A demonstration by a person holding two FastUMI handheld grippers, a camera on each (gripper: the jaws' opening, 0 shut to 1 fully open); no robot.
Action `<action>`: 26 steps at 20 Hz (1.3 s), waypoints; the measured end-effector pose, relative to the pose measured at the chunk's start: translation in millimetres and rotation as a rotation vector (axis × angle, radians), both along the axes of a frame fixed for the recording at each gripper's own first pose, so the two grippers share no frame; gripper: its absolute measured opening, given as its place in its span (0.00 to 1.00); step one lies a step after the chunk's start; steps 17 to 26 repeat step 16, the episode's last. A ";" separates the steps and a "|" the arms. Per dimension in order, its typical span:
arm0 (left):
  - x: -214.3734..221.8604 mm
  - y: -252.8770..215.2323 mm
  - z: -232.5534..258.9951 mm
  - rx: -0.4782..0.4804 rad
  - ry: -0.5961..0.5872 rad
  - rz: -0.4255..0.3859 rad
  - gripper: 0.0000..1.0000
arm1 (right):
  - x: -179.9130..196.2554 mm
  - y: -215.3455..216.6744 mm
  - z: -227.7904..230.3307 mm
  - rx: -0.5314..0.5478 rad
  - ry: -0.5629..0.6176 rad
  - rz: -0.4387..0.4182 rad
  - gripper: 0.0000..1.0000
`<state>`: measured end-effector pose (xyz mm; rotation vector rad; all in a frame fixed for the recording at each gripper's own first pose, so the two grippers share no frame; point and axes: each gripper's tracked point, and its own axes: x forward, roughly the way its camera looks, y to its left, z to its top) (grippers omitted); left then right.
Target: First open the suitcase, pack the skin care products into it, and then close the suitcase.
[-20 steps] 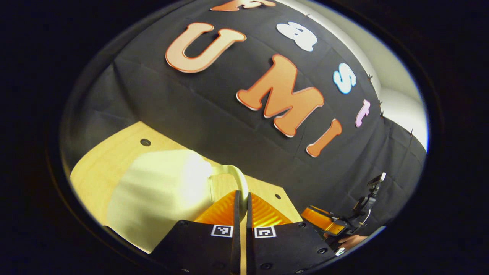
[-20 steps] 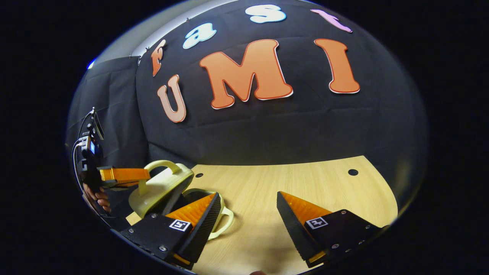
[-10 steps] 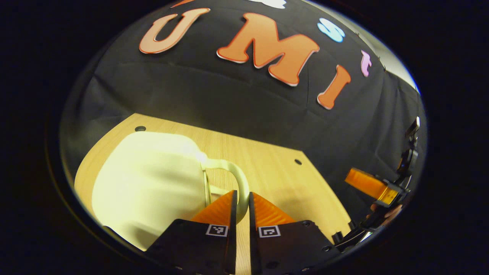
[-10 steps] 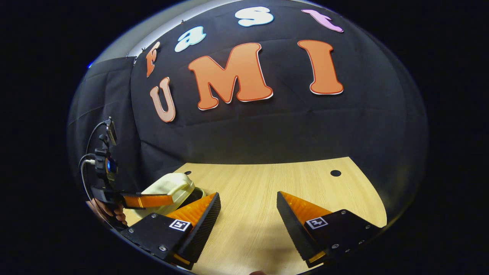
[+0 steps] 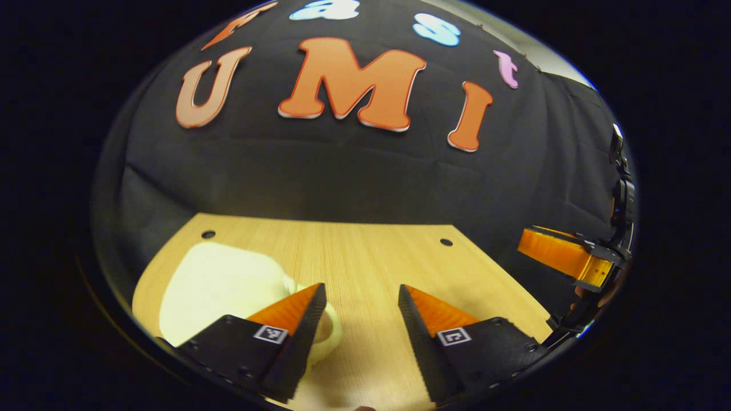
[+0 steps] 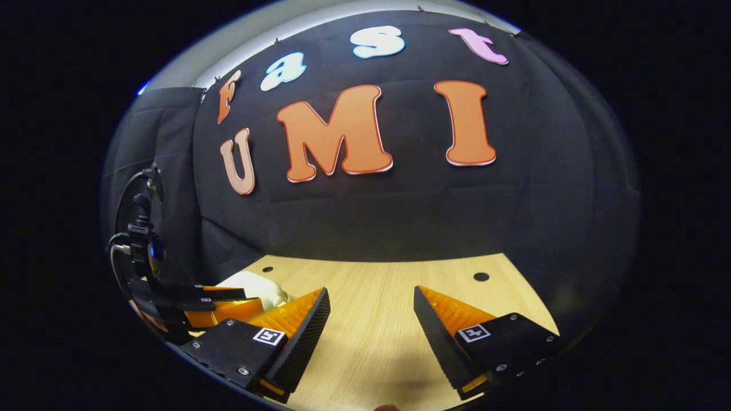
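Two splayed tools [image 5: 361,294], bare tabletop [image 5: 365,257] between.

Left gripper [image 5: 358,297]: two wedge-shaped fingers with ribbed inner faces, each fixed to a black angular mounting block. Each block carries a small square black-and-white marker tag near its front edge and several round screw heads along its sides. Right gripper [image 6: 371,299]: same build, two ribbed wedge fingers, black blocks, one square tag apiece, screws at the block corners. Seen from the right gripper view, the left gripper has a black upright body with a round lens housing and a thin looping cable [image 6: 117,260].
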<state>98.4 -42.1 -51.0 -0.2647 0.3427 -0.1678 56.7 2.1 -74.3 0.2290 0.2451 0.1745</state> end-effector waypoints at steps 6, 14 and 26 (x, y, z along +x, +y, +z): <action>-10.0 7.5 66.3 0.064 -0.211 0.144 0.98 | -4.1 0.1 51.1 -0.052 -0.183 -0.022 0.94; -20.3 7.9 94.9 0.059 -0.282 0.216 0.97 | -8.4 6.1 67.9 -0.035 -0.239 0.004 0.94; -23.8 10.0 102.6 0.092 -0.311 0.222 0.97 | -9.0 6.0 67.5 -0.028 -0.234 0.005 0.94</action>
